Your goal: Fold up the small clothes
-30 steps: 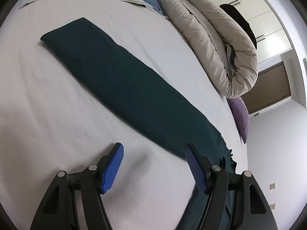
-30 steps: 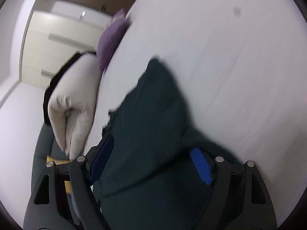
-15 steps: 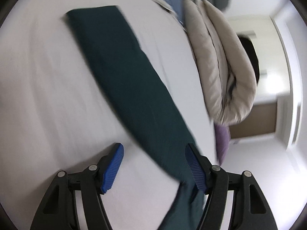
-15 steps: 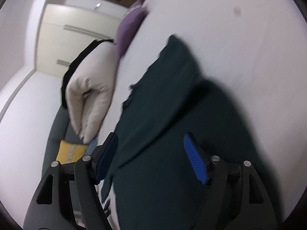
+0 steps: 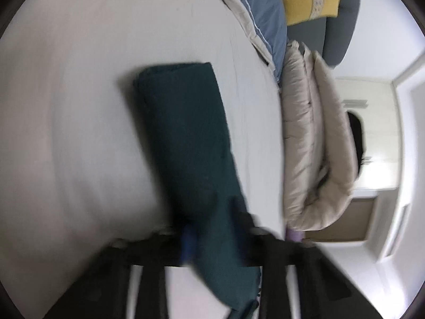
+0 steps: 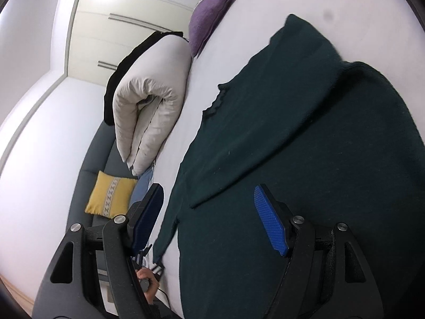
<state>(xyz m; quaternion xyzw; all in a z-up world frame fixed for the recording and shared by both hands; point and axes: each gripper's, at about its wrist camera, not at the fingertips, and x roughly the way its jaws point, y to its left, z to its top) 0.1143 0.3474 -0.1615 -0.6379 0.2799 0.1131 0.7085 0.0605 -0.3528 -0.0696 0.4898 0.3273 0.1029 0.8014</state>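
A dark green knitted garment lies spread on the white bed sheet. Its long sleeve stretches away from me in the blurred left wrist view. My left gripper is shut on that sleeve near its lower end, with the cloth pinched between the fingers. My right gripper hovers open over the garment's body, its blue pads wide apart and not pressing the cloth. One flap of the garment lies folded over the body. A hand shows at the sleeve's far end.
A rolled beige duvet lies along the bed's side, with a purple cushion beyond it. A yellow cushion leans on a grey headboard, next to a blue pillow. White wardrobe doors stand behind.
My left gripper rolled, slid onto the sleeve and closed on it. My right gripper drew back over the garment and stayed open.
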